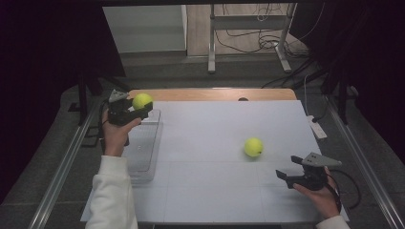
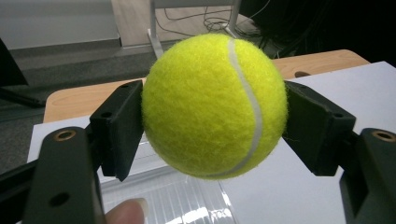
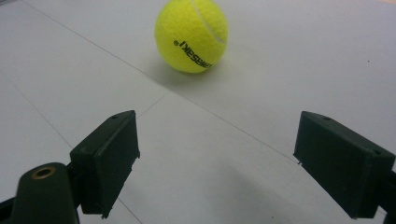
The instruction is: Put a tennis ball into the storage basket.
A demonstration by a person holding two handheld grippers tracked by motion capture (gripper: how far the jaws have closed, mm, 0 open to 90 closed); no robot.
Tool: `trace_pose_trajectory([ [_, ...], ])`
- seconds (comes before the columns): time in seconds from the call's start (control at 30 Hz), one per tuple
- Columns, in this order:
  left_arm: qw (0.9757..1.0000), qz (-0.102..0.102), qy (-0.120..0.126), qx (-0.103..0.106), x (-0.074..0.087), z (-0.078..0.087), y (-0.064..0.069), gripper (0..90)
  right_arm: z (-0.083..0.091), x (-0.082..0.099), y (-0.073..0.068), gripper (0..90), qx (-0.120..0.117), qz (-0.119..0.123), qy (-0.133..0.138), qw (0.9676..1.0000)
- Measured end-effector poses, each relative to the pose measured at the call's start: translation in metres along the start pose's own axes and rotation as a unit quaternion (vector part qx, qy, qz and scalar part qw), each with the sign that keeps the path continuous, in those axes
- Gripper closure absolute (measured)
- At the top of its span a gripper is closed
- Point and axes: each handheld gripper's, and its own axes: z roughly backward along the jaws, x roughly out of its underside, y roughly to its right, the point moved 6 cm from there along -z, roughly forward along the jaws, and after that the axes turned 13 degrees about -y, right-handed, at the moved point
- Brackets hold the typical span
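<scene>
- Where the tabletop (image 1: 210,191) meets its left edge, a clear plastic tray (image 1: 143,152) lies, long and shallow, its ribbed floor catching glints in the left gripper view.
- Above the tray's far end, near the far left corner, the left gripper (image 1: 135,108) clamps a fuzzy yellow-green tennis ball (image 1: 142,100) between two flat, black, blocky pads (image 2: 119,126); a curved white seam runs down the ball's felt in the left gripper view.
- A hand (image 1: 114,133) in a white sleeve (image 1: 112,195) holds that gripper, and a fingertip (image 2: 126,212) shows at the bottom of the left gripper view.
- Smooth, matte white sheeting covers the tabletop, with faint straight seams crossing it; a strip of light wood (image 1: 210,94) shows along the far edge.
- Right of centre a second tennis ball (image 1: 253,147) sits on the white surface, round and felted, with black lettering on its side in the right gripper view.
- Near the right front corner the right gripper (image 1: 286,177) sits low over the tabletop, jaws spread wide and holding nothing, pointed at the second ball, which lies apart from it.
- Its pads (image 3: 109,161) are rectangular, black and hard-edged.
</scene>
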Motion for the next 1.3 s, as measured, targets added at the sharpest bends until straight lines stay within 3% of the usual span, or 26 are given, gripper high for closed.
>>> trace_pose_trajectory([
  [0.63, 0.9998, 0.014, -0.012, -0.01, 0.008, -0.002, -0.015, 26.7, -0.002, -0.002, 0.0, 14.1, -0.004, 0.002, 0.002, 1.0],
  [1.07, 0.9995, 0.029, -0.007, -0.014, 0.01, 0.003, -0.026, 26.7, -0.003, -0.003, 0.0, 14.1, -0.004, 0.003, 0.001, 1.0],
  [1.3, 0.999, 0.03, -0.013, -0.029, 0.012, 0.002, -0.031, 26.8, -0.002, -0.002, 0.0, 14.1, -0.003, 0.004, 0.001, 1.0],
])
